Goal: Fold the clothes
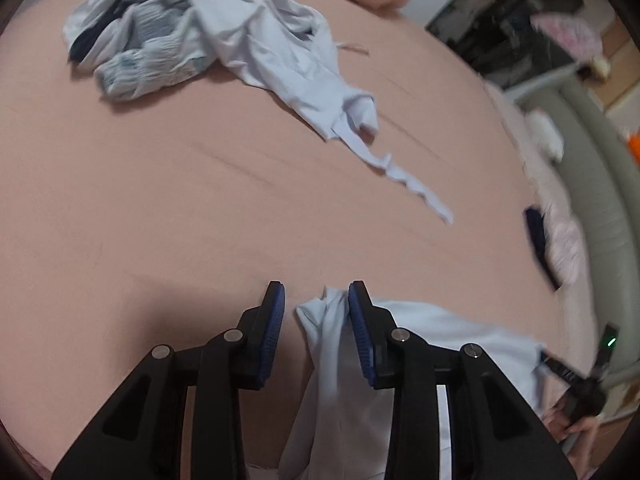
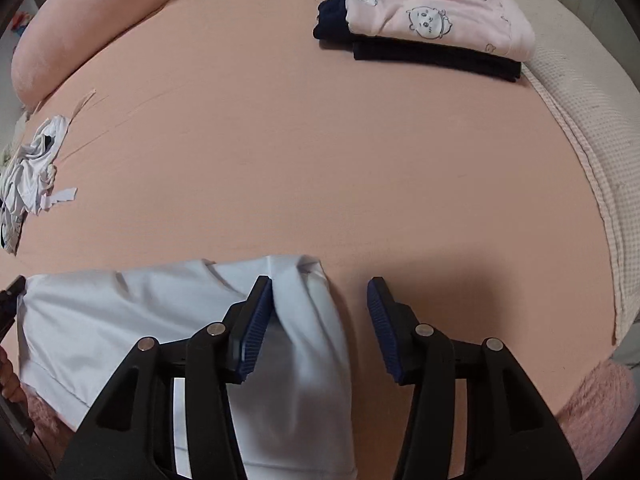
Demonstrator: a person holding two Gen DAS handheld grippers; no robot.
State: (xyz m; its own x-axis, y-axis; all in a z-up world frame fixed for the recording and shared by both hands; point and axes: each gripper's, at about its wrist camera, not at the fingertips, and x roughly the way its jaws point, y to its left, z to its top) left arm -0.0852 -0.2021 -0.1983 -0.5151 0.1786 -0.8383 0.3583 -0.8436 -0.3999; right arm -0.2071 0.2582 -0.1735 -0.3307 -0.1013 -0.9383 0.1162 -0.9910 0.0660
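The left gripper [image 1: 316,300] is seen with its jaws spread wide; a bunched corner of the pale blue garment [image 1: 340,380] stands between them, touching the inner face of the right-hand pad, and nothing is clamped. The right gripper [image 2: 320,296] is likewise parted wide, with the other end of the pale blue garment [image 2: 132,312] lying between its fingers and pressed against the left-hand pad, loose rather than pinched. The garment is stretched across the near edge of the pink bed sheet [image 2: 320,160], directly beneath and between both grippers. Well ahead of the left gripper, to its upper left, a crumpled heap of light clothes [image 1: 192,32] is spread on the sheet. Far ahead of the right gripper, to its upper right, a folded pink printed garment [image 2: 436,12] is stacked on a folded dark navy garment [image 2: 432,56]. A pink pillow [image 2: 92,20] is seen far ahead to the left.
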